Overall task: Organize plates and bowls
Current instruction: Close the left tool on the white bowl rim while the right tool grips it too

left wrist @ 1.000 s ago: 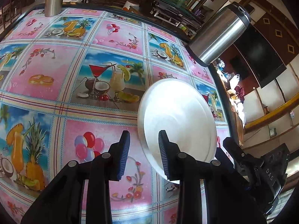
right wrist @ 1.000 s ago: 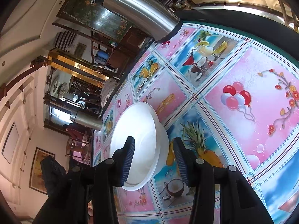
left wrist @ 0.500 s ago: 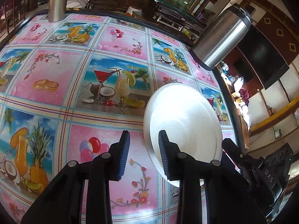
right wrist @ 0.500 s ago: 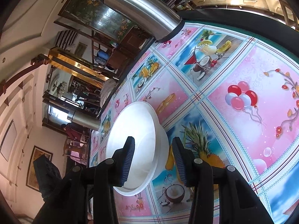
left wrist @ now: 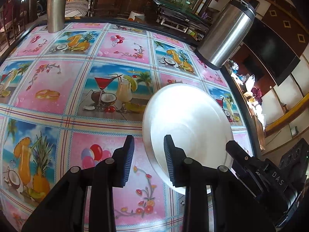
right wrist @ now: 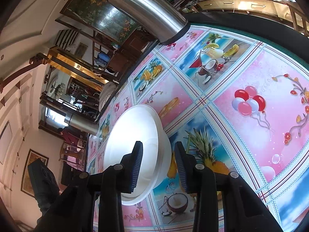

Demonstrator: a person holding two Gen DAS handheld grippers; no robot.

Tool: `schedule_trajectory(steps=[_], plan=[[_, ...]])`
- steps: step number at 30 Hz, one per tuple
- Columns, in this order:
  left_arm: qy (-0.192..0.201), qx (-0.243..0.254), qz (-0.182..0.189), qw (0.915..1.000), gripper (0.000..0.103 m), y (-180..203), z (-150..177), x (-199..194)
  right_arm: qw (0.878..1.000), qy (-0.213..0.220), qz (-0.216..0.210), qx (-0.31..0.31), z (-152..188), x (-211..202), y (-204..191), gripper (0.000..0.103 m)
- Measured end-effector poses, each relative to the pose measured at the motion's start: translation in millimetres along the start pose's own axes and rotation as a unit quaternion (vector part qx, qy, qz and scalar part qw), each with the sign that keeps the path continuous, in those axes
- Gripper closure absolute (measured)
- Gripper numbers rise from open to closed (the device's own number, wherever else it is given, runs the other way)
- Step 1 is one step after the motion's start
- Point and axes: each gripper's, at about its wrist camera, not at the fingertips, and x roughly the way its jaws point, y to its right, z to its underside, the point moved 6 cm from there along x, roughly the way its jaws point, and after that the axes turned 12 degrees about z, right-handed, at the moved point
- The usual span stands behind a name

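Note:
A white bowl (left wrist: 189,119) sits on the colourful tablecloth (left wrist: 119,46). In the left wrist view its near left rim lies between the open fingers of my left gripper (left wrist: 148,160), the right finger over the bowl's inside. In the right wrist view the same bowl (right wrist: 133,135) lies with its right wall between the open fingers of my right gripper (right wrist: 158,166), the left finger inside the bowl. Neither gripper is closed on it. The right gripper's body shows at the lower right of the left wrist view (left wrist: 270,177).
A large steel flask (left wrist: 226,31) stands at the table's far right edge, and a steel tumbler (left wrist: 56,5) at the far left. The table's dark rim (left wrist: 173,32) runs behind them. Furniture lies beyond.
Both views have shifted slightly: the left gripper has drawn back a little and the bowl sits a bit further right in its view. Finger gaps are unchanged.

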Motion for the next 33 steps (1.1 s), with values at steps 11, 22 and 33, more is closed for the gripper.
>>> schedule_trajectory(steps=[11, 22, 33], plan=[[0.0, 0.014, -0.013, 0.9998, 0.074, 1.6, 2.5, 5.1, 1.0, 0.003, 0.012, -0.008, 3.1, 0.2, -1.5, 0.085], [-0.003, 0.02, -0.023, 0.9995, 0.074, -0.6, 4.2, 9.4, 1.0, 0.002, 0.015, -0.009, 3.7, 2.0, -1.4, 0.091], [-0.008, 0.029, -0.031, 0.9991, 0.074, -1.1, 6.7, 13.0, 1.0, 0.003, 0.014, -0.015, 4.5, 1.4, -4.0, 0.093]])
